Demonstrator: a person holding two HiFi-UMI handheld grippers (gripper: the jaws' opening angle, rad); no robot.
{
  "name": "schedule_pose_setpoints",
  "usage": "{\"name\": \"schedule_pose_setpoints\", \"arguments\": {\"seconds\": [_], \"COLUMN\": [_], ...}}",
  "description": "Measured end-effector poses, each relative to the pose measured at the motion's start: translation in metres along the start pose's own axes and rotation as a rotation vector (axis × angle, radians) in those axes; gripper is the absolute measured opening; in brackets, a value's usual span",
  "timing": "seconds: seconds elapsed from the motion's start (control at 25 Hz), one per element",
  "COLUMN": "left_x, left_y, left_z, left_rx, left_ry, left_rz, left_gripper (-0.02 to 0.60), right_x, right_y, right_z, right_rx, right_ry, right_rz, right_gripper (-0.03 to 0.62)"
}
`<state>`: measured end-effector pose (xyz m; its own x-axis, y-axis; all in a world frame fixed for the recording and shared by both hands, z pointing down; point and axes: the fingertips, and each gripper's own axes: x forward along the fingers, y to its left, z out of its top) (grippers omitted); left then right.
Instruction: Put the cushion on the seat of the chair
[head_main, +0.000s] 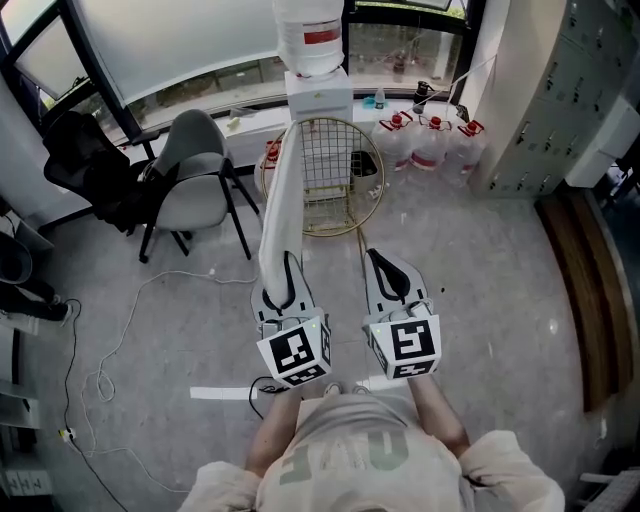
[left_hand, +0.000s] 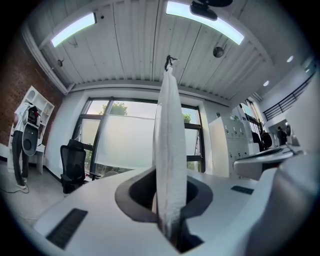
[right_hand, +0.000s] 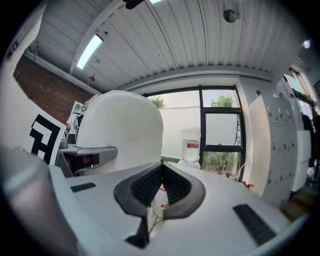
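Observation:
The white cushion (head_main: 281, 205) stands on edge and reaches from my left gripper (head_main: 290, 272) towards the chair. In the left gripper view the cushion (left_hand: 169, 150) rises as a thin upright slab out of the left gripper (left_hand: 168, 212), which is shut on its lower edge. The chair (head_main: 338, 180) is a round gold wire seat straight ahead on the floor. My right gripper (head_main: 386, 268) hovers beside the left one, shut with nothing in it. The right gripper (right_hand: 161, 168) shows its pads meeting, and the cushion (right_hand: 120, 130) bulges white to their left.
A grey shell chair (head_main: 196, 172) and a black office chair (head_main: 86, 165) stand at the left. A water dispenser (head_main: 316, 70) is behind the wire chair, with water jugs (head_main: 430, 142) to its right. Cables (head_main: 110, 345) lie on the floor at left. Lockers (head_main: 560, 95) line the right.

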<state>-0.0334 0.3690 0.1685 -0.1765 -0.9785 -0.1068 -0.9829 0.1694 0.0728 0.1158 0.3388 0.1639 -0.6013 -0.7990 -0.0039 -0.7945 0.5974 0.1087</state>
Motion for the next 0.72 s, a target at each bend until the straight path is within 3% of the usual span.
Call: {"name": "schedule_pose_setpoints", "arguments": {"seconds": [0.28,0.52,0.72], "left_x": [0.001,0.007,0.026], "left_y": [0.012,0.033,0.036], "left_z": [-0.004,-0.012,-0.014], "left_rx": [-0.017,-0.049,-0.046], "left_ry": [-0.011,-0.023,-0.020], "left_rz": [-0.021,-0.010,-0.011], "left_gripper": [0.052,0.052,0.052], "right_x": [0.000,0.003,0.014], "right_y": [0.014,0.015,0.003], "right_z": [-0.013,-0.036,-0.030], "right_rx": [-0.003,-0.008,-0.009], "right_ry": [0.023,0.072,0.063], "right_rz": [0.034,-0.007,-0.035], "right_gripper": [0.018,0.018,0.018]}}
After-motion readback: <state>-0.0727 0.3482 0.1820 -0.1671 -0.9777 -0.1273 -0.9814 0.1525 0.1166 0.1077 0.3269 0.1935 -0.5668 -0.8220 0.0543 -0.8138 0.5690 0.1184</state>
